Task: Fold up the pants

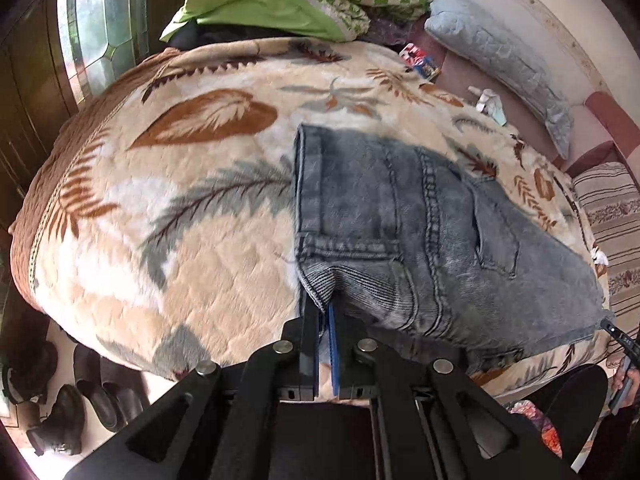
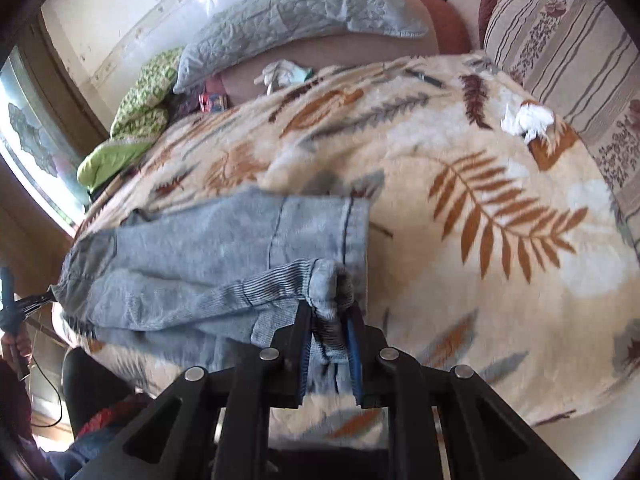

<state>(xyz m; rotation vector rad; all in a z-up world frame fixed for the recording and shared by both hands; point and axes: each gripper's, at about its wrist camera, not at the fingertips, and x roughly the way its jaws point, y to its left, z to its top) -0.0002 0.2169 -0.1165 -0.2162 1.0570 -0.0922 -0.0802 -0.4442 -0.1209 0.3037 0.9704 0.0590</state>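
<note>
Pants (image 1: 420, 220) between both grippers' fingers (image 2: 304, 340)

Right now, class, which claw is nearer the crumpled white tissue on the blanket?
Right. The right claw, gripping the jeans' hem end, has the tissue ahead to its right. The left claw grips the waistband end, farther off.

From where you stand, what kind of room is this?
Most likely a bedroom: a bed under a plush cream leaf-patterned blanket, a quilted pale-blue pillow by the wall, and folded green bedding.
</note>
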